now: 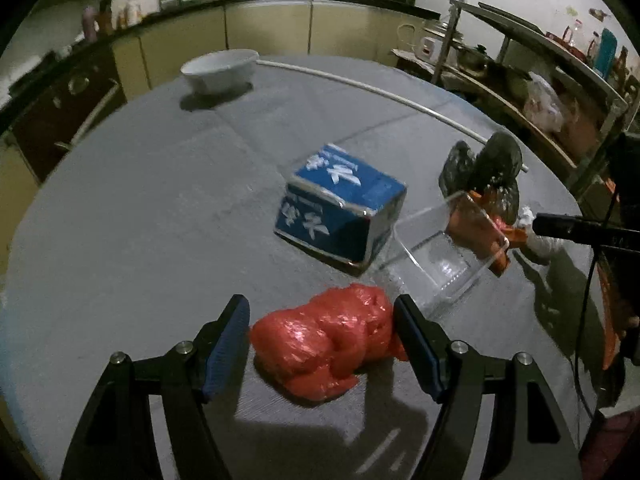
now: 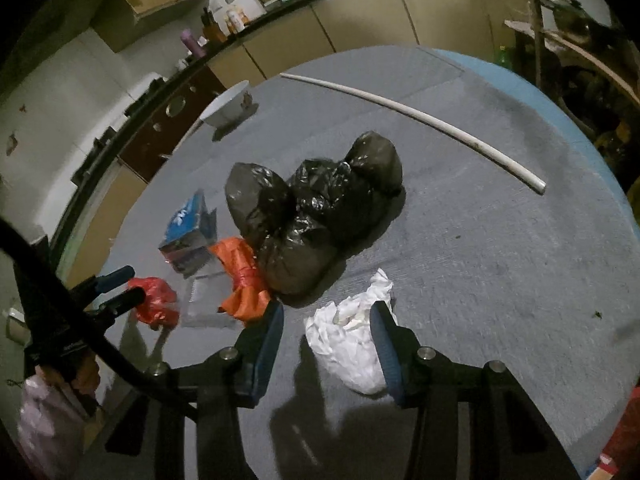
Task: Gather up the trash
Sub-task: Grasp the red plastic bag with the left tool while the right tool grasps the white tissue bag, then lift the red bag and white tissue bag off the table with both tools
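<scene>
My left gripper (image 1: 322, 322) is open, its fingers on either side of a crumpled red plastic bag (image 1: 326, 340) lying on the grey table; the bag also shows in the right wrist view (image 2: 156, 304). My right gripper (image 2: 328, 330) is open around a crumpled white tissue (image 2: 352, 340), with the right pad touching it. A blue carton (image 1: 340, 204) lies on its side mid-table. A clear plastic box (image 1: 444, 252), an orange wrapper (image 2: 242, 280) and knotted black bags (image 2: 316, 212) lie between the grippers.
A white bowl (image 1: 220, 70) stands at the table's far side. A long white tube (image 2: 420, 120) lies across the far right part. Kitchen cabinets (image 1: 264, 32) run behind the table, and metal shelves (image 1: 540, 80) stand to the right.
</scene>
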Demonstrator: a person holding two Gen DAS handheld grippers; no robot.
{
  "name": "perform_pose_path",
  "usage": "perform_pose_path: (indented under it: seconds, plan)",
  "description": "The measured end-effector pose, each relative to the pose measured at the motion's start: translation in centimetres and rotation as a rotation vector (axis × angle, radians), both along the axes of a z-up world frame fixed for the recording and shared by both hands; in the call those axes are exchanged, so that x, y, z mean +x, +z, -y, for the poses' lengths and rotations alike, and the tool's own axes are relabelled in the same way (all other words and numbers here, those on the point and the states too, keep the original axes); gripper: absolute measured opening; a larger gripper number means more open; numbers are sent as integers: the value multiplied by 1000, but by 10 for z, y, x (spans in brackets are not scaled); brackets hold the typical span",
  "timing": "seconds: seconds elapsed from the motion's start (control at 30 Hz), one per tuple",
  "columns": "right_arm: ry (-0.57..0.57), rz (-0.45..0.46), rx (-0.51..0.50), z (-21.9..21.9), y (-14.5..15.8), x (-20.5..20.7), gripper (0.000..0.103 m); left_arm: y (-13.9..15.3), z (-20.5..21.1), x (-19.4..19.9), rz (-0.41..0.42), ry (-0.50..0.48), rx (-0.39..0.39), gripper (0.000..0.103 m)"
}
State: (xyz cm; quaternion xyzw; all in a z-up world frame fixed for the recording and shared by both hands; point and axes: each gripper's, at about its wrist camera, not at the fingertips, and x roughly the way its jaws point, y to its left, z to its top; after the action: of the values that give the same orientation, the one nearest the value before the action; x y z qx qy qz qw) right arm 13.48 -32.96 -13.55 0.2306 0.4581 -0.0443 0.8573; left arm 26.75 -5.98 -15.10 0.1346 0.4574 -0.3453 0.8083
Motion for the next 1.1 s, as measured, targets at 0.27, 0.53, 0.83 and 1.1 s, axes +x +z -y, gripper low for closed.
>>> perform_pose_path:
  seconds: [0.27,0.53,0.83,1.1]
  plan:
    - [-1,-13,-72,-1,-3,-2,34,-1,1,-18,31,-28,-22,66]
    - [-11,-19,-38,2,-1,-28,29,8,-8,-60,45,51,-37,63]
    - [-12,-22,-72,-4,-4,-37,36,22,-17,-116,71,223,-48,63]
    - [-7,19,-131,-13,-9,-49,39,36,-9,-137,134,326,6,63]
